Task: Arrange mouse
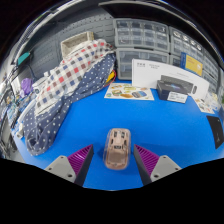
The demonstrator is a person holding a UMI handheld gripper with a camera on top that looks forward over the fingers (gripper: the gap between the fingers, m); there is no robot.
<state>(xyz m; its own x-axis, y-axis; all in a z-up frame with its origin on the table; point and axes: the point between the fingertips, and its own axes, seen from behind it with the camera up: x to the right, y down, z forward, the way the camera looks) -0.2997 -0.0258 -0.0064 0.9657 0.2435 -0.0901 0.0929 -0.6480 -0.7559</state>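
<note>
The gripper (108, 163) is spread, the mouse (117, 147) resting between its fingers; closing squarely on its sides should hold best.

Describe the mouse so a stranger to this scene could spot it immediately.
Start at the blue table, with a checkered cloth heaped at one side. The mouse lies on bare blue, between the open jaws of the gripper. It is the only small, rounded, pinkish-beige thing; the boxes beyond it are white.

Mouse (117, 147) lies on blue desk (160, 125), between the open fingers of the hand-held gripper (115, 162), gaps either side. Checked cloth (65, 90) heaped beyond; white box (165, 75) behind.
</note>
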